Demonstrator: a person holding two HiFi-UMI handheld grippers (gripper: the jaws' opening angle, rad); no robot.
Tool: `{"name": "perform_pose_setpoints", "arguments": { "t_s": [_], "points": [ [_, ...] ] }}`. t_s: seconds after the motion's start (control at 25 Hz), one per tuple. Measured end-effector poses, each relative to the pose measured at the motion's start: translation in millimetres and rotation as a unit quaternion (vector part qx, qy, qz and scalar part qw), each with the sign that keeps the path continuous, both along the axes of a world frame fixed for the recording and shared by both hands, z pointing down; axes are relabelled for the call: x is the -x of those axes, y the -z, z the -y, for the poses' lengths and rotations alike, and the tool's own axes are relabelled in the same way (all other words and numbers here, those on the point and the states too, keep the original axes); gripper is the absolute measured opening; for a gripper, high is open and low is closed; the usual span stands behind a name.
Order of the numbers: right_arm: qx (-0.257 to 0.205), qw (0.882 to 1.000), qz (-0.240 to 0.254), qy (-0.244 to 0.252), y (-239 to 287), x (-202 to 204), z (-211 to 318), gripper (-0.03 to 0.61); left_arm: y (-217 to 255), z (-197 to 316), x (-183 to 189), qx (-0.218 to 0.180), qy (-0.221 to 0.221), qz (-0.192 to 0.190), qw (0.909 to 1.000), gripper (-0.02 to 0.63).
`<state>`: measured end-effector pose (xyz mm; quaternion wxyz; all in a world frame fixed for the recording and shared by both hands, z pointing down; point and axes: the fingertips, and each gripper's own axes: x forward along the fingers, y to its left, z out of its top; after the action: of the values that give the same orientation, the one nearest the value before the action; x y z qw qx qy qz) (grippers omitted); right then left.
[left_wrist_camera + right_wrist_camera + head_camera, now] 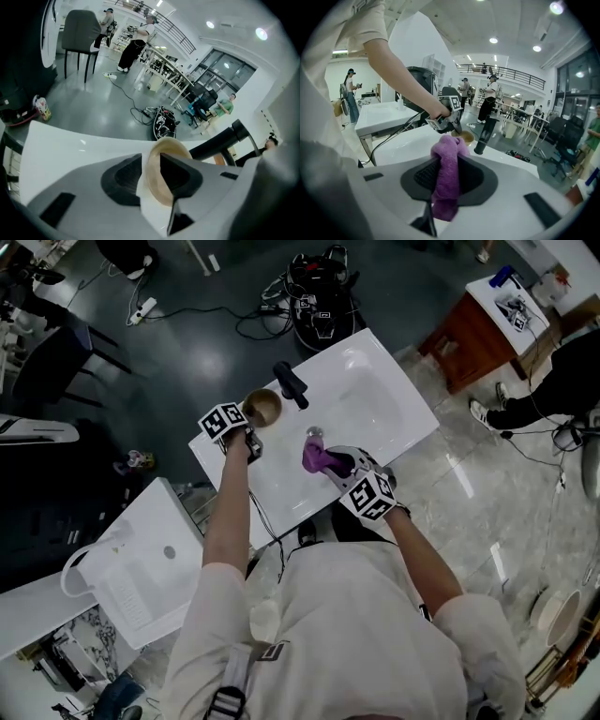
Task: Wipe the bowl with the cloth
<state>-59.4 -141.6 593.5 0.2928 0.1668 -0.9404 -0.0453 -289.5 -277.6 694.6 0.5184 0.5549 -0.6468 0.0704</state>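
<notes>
Left gripper (151,180) pinches bowl (171,146) rim; right gripper (445,183), cloth (446,157).
</notes>
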Motion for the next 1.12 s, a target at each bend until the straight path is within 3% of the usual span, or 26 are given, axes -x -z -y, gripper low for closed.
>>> {"name": "perform_pose_setpoints", "arguments": {
  "t_s": [0.16,0.24,0.36,0.52,0.72,0.92,1.12],
  "points": [
    [0.026,0.999,0.012,-0.047,0,-5,15,0.083,28,-12,7,-0.036,-0.006,0.041,0.9985,0.127],
    [0.049,0.996,0.014,-0.073,-6,-8,24,0.083,46,-27,8,-0.056,-0.017,0.083,0.9948,0.127],
    [0.081,0.99,0.022,-0.115,-17,-7,35,0.083,70,-58,1,-0.081,-0.038,0.148,0.9849,0.126],
    [0.109,0.975,0.042,-0.19,-20,-8,45,0.083,94,-94,-29,-0.149,-0.065,0.188,0.9687,0.126],
    [0.136,0.956,0.066,-0.253,-26,-14,43,0.083,99,-124,-70,-0.178,-0.111,0.2,0.9572,0.115],
    [0.146,0.95,0.07,-0.266,-26,-14,25,0.083,97,-144,-83,-0.176,-0.145,0.224,0.9476,0.095],
    [0.151,0.95,0.074,-0.264,-26,-9,12,0.083,88,-164,-93,-0.173,-0.176,0.212,0.9455,0.035]
  ]
}}
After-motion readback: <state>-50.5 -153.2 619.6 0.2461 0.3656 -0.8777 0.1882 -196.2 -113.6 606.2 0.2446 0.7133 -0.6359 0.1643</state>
